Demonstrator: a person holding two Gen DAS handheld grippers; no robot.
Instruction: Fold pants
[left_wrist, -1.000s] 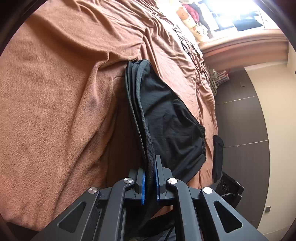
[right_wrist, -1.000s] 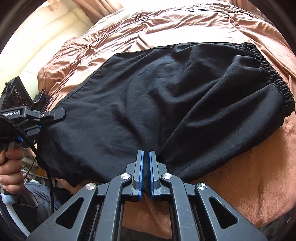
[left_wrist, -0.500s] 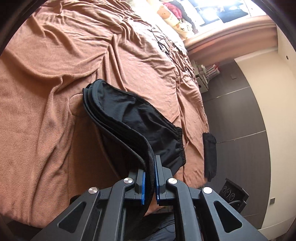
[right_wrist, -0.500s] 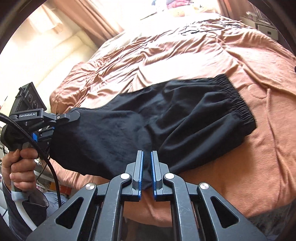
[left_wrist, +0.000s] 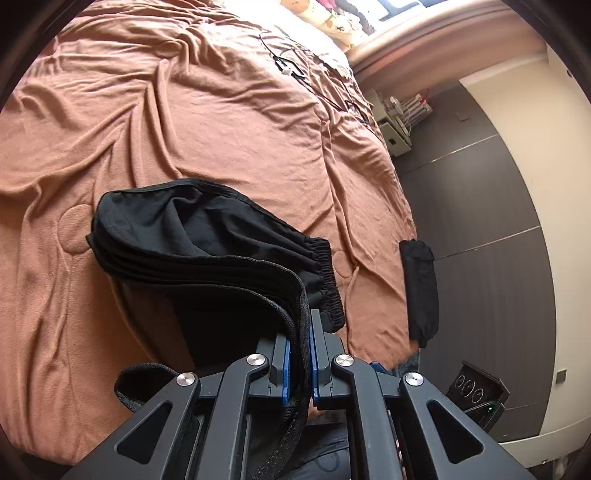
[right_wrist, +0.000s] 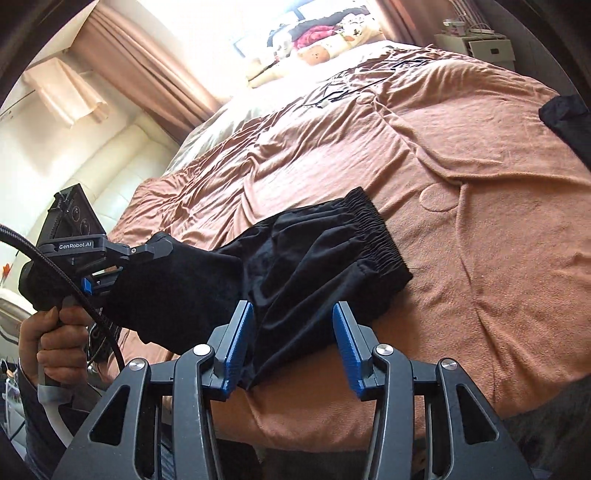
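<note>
The black pants (left_wrist: 207, 236) lie folded in several layers on the brown bed cover, near its front edge. My left gripper (left_wrist: 300, 363) is shut on the stacked hem edges and lifts that end off the bed. In the right wrist view the pants (right_wrist: 314, 258) show their elastic waistband at the right, and the left gripper (right_wrist: 147, 254) clamps their left end. My right gripper (right_wrist: 293, 345) is open, its blue pads on either side of the pants' near edge, gripping nothing.
The brown bed cover (left_wrist: 184, 110) is wrinkled and wide. A second folded black garment (left_wrist: 421, 288) lies at the bed's right edge. Cables (left_wrist: 291, 68) and pillows lie at the far end. A curtain (right_wrist: 147, 66) and cream sofa stand left.
My right gripper opened and let go of the pants. Both grippers drew back toward the bed's front edge, and the pants bunched into a shorter fold.
</note>
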